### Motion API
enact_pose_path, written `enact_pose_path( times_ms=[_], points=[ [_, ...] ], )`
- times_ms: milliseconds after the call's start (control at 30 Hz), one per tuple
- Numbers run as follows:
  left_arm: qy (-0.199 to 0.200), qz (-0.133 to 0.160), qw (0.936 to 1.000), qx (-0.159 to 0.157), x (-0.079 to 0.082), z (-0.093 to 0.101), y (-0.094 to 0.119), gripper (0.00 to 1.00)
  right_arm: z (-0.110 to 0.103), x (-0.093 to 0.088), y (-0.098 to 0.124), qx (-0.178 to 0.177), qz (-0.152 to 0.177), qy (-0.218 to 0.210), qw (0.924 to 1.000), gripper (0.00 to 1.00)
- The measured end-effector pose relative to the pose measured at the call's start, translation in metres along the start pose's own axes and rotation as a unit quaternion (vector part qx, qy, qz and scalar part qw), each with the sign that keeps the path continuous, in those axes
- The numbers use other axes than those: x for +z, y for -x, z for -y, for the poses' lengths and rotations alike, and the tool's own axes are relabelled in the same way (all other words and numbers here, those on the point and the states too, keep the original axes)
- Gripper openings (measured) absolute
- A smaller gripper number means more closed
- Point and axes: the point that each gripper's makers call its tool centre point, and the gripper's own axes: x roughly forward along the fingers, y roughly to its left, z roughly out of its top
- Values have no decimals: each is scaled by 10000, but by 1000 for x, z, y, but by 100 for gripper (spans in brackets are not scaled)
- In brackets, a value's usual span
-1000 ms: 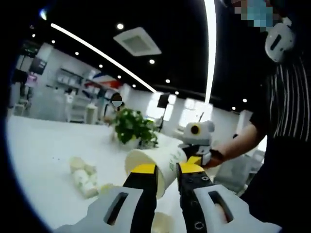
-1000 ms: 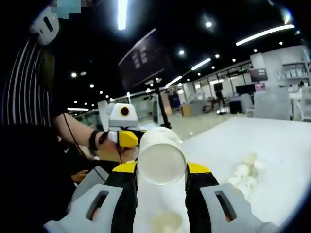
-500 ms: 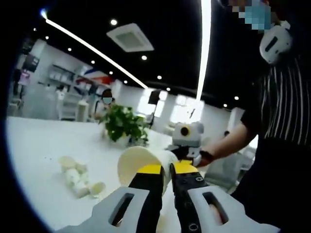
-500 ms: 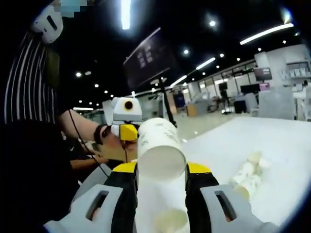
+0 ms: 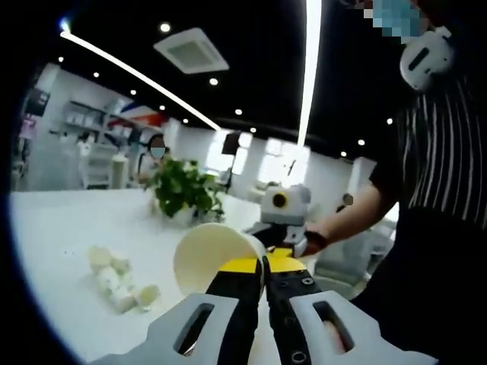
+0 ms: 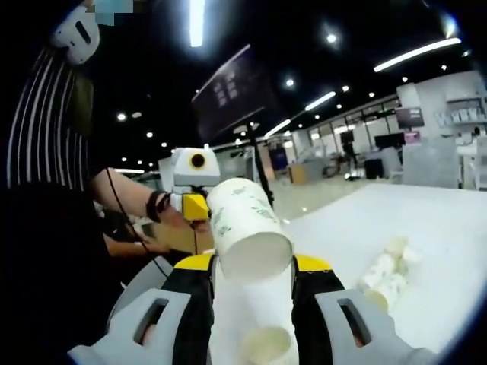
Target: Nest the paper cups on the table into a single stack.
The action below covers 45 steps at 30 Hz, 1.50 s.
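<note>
A white paper cup (image 5: 207, 257) with green print hangs above the white table (image 5: 61, 228), its open mouth turned toward the left gripper view. My left gripper (image 5: 264, 262) is shut on the cup's rim wall, jaws almost together. Behind the cup, my right gripper (image 5: 278, 234) reaches in from a person's hand. In the right gripper view the cup (image 6: 245, 225) points its base at the camera, and my right gripper (image 6: 253, 263) is shut on its lower part. The left gripper (image 6: 195, 205) sits at the cup's far end. Several more cups (image 5: 114, 275) lie on the table.
A potted green plant (image 5: 183, 194) stands at the back of the table. The person in striped clothing (image 5: 445, 175) stands close on the right. The loose cups (image 6: 388, 275) lie to the right on the table (image 6: 426, 220), and one cup (image 6: 263, 346) stands below my right jaws.
The left jaws have closed tighter on the cup's wall. In the right gripper view the cup has tilted, so its printed side now shows. Both views have shifted a little.
</note>
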Motion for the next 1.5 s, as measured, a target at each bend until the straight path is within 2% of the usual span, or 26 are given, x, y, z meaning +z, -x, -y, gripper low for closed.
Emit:
enact_pose_path(
  times_ms=[233, 433, 533, 633, 1067, 1233, 1500],
  points=[
    [-221, 65, 9996, 190, 13, -10, 5, 0, 14, -4, 10, -289, -49, 160, 9994, 37],
    [-269, 135, 9990, 318, 21, -16, 12, 0, 51, -9, 32, -1140, -194, 270, 9929, 36],
    [-288, 51, 9988, 391, 19, -18, 15, 0, 71, -15, 45, -1636, -398, 361, 9851, 38],
    [-290, 12, 9987, 424, 17, -17, 17, 0, 84, -13, 55, -1895, -327, 355, 9807, 41],
    [-353, -279, 9982, 402, 4, -10, 18, 0, 101, -13, 85, -2281, -353, 434, 9720, 55],
    [-375, -420, 9976, 401, -2, -8, 19, 0, 104, -17, 91, -2345, -418, 353, 9706, 65],
    [-581, -838, 9941, 369, -17, -3, 19, 0, 103, -29, 98, -2387, -516, 410, 9688, 83]
  ],
)
